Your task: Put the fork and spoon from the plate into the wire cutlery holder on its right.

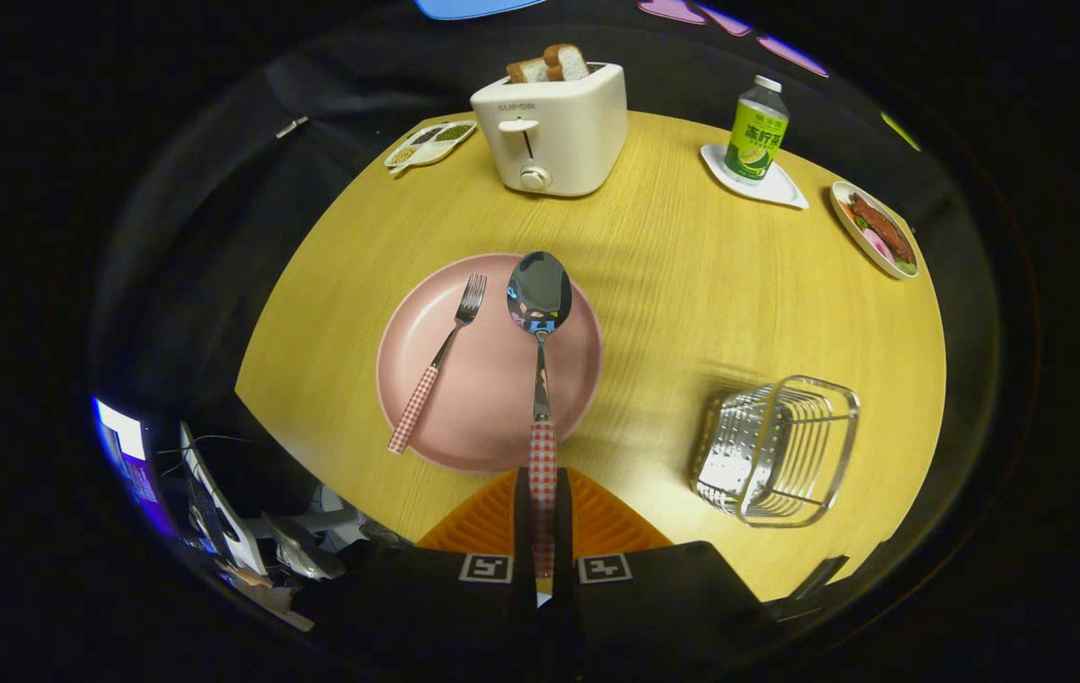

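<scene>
The spoon [540, 379] is clamped by its checked handle between the two fingers of the hand-held gripper [543, 517], both fingers pressing on the handle from either side. The spoon's shaft is pointed straight ahead of the fingers, and its bowl is seen over the far part of the pink plate [445, 427]; whether it is lifted or touching cannot be told. The fork [437, 365] is laid on the plate just left of the spoon, tines toward the far side, its checked handle end projecting past the plate's near rim. The plate is set on a yellow table [673, 285]. The wire holder [777, 451] is placed on the table to the right of the plate, well apart from it, and nothing is seen in it. Beyond the plate a toaster [554, 128] with bread slices is seen, and a bottle [756, 133] on a white coaster further right
</scene>
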Available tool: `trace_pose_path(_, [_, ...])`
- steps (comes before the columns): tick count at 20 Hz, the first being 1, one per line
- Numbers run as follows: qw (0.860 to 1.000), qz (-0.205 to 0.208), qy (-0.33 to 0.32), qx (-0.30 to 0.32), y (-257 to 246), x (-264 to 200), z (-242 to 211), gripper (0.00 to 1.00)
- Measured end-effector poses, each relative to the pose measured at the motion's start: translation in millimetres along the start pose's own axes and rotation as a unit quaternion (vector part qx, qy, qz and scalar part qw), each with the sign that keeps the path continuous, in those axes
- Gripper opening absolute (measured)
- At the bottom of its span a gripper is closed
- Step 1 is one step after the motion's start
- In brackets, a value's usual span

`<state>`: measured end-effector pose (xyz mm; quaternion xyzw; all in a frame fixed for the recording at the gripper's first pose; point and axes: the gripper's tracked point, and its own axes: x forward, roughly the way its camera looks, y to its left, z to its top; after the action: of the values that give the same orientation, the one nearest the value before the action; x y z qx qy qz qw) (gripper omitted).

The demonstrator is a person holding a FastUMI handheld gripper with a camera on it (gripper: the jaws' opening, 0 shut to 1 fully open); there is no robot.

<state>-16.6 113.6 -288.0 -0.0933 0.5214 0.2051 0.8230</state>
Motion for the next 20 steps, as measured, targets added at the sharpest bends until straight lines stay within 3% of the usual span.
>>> trace_pose_path(9, [0.997, -0.021, 0.063, -0.031, -101.8, -81.0, -32.6, 0.10])
trace_pose_path(12, [0.992, -0.034, 0.099, -0.066, -127.2, -85.0, -43.6, 0.10])
trace_pose_path(20, [0.966, -0.009, 0.236, -0.111, -150.9, -72.9, -53.4, 0.10])
